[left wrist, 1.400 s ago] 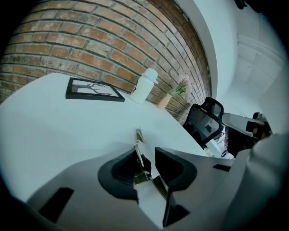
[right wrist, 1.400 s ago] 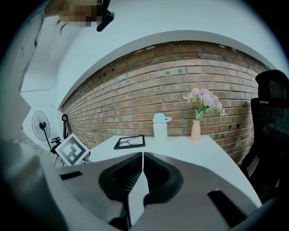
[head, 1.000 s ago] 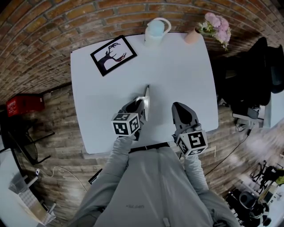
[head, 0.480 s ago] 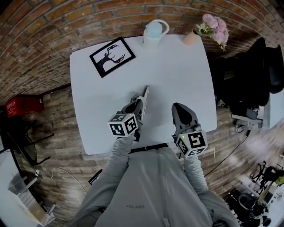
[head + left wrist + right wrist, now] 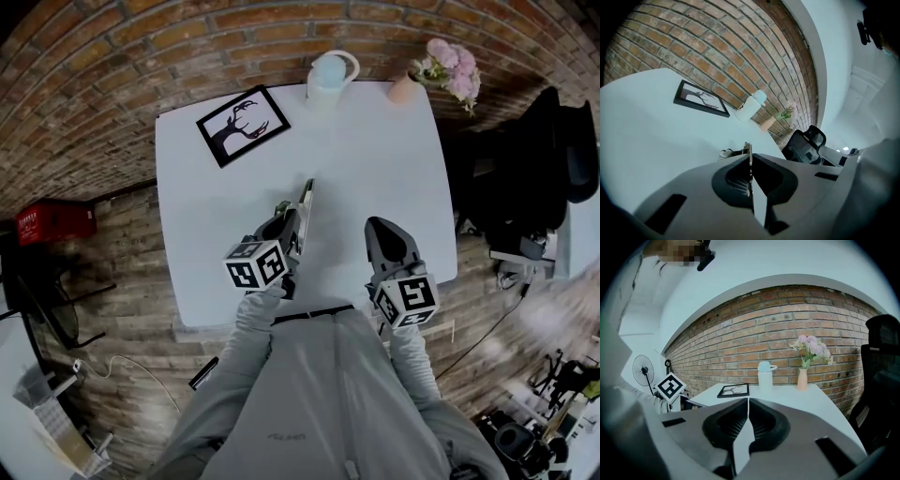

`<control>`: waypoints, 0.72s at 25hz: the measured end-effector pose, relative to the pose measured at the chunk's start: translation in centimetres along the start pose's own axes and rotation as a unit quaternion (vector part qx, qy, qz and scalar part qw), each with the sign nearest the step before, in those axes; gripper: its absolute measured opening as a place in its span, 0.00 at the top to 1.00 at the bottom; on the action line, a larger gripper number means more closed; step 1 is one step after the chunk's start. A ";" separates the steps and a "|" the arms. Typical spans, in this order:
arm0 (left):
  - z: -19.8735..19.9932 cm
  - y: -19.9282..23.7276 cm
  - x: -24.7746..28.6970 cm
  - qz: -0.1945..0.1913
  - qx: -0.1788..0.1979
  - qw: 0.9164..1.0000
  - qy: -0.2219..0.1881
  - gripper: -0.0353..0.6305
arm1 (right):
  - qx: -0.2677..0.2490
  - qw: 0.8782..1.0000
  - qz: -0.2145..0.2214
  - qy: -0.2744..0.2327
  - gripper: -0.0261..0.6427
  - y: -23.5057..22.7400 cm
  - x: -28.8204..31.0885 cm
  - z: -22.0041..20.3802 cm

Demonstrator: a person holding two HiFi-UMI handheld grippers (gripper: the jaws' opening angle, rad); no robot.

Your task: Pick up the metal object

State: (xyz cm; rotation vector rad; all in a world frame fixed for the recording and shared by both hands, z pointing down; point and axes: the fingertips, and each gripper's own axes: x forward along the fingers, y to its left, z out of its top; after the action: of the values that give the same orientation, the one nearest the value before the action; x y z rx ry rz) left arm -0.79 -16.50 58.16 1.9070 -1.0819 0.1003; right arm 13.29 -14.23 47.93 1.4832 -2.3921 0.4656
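Metal object (image 5: 307,208): thin flat silvery plate, standing on edge, long axis pointing away from the person. Near end pinched between the left gripper (image 5: 289,228) jaws, far end sticks out past them over the table (image 5: 375,159). Can't tell if it touches the table.

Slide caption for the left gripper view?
Left gripper shut on a thin metal strip; framed picture and bottle behind.
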 end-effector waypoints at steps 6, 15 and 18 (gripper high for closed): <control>2.5 -1.5 -1.4 -0.010 0.013 0.999 -0.032 0.91 | -0.010 1.000 -0.001 -0.015 0.92 -0.4 -0.3 1.3; 7.0 -5.0 -5.7 -0.027 0.057 0.993 -0.098 0.91 | -0.031 0.998 0.014 -0.053 0.92 0.1 -0.8 4.3; 8.4 -6.3 -7.8 -0.025 0.088 0.988 -0.121 0.91 | -0.039 0.997 0.023 -0.069 0.92 0.6 -0.7 5.5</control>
State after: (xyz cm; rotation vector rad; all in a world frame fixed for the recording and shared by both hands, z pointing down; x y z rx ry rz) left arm -3.83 -16.49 45.45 2.1450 -1.2183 -0.0702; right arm 12.64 -15.63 42.59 1.4728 -2.5227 0.2842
